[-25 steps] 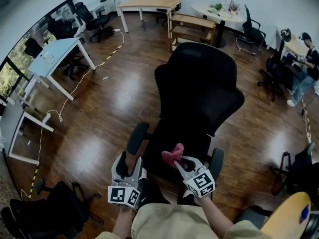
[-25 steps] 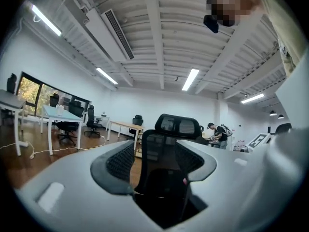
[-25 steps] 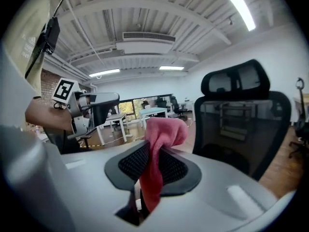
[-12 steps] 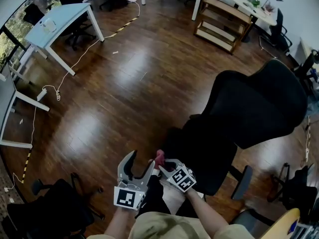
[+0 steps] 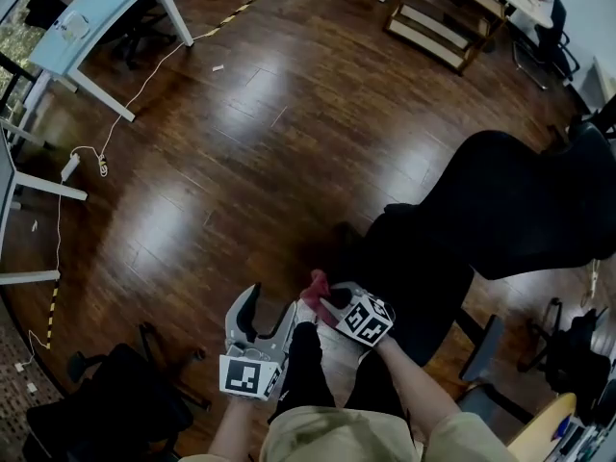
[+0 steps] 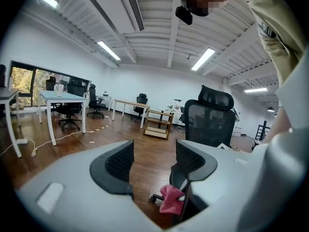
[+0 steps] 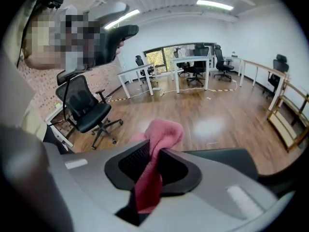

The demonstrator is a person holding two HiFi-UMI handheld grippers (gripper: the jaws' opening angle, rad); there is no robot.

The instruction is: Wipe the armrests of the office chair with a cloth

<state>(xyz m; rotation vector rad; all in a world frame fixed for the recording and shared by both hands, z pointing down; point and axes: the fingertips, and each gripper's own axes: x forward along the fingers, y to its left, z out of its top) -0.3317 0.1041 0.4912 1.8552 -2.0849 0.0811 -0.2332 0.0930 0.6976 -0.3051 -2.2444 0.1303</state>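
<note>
Beside the black office chair (image 5: 481,229), right gripper (image 5: 328,303) clamps a pink cloth (image 5: 315,286); left gripper (image 5: 269,306) gapes empty.

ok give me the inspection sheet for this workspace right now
surface: dark wood floor, glossy, with light reflections
job's things: black office chair at the right; pink cloth beside its seat edge, contact with an armrest cannot be told
clutter: small white scrap on the floor
grippers: left gripper open, nothing between the jaws; right gripper shut on the pink cloth
cables: white cable trails across the floor to the desk; yellow-black strip lies near it
surroundings: light-blue desk upper left, wooden shelf unit at the top, second black chair lower left
</note>
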